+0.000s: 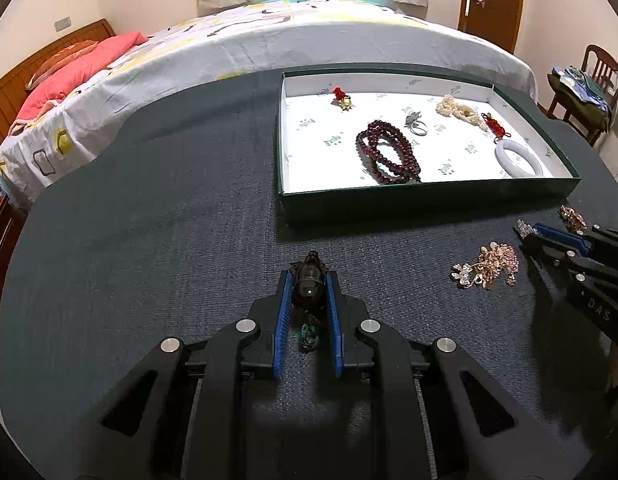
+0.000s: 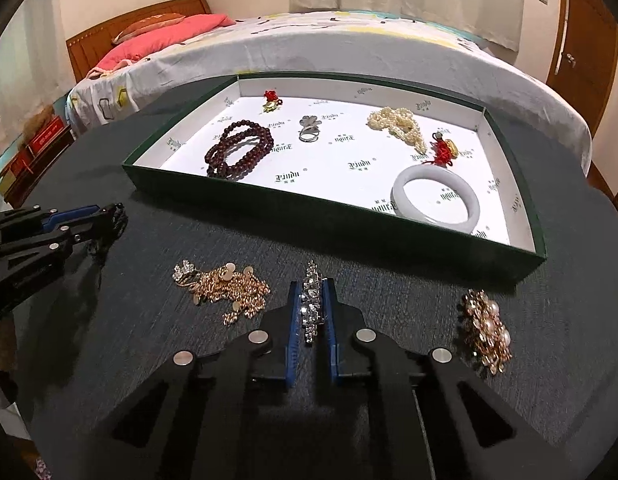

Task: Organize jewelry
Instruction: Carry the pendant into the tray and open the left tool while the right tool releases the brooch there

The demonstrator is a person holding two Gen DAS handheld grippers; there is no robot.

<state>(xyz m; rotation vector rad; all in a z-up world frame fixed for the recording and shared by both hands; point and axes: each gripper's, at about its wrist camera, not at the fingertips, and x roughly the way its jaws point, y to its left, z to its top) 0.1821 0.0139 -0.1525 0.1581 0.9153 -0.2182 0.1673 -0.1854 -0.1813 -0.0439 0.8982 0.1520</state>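
Two grippers each pinch one piece: the left gripper (image 1: 309,286) a dark pendant (image 1: 307,280), the right gripper (image 2: 312,300) a crystal brooch (image 2: 312,304). Both look light, hard and slippery, best gripped across the middle. The tray (image 2: 349,204) lies at twelve o'clock.

White letters "DAS" on black right claw (image 1: 523,236) arm. Repeated dark logo, approx "Lindu", printed over white lining of shallow green cardboard box (image 2: 509,216); smaller print unreadable.

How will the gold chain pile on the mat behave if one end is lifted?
The gold chain pile looks like loose fine links, so it would probably hang limp and trail. Its small discs and crystal end may snag on the woven mat. It seems unlikely to roll.
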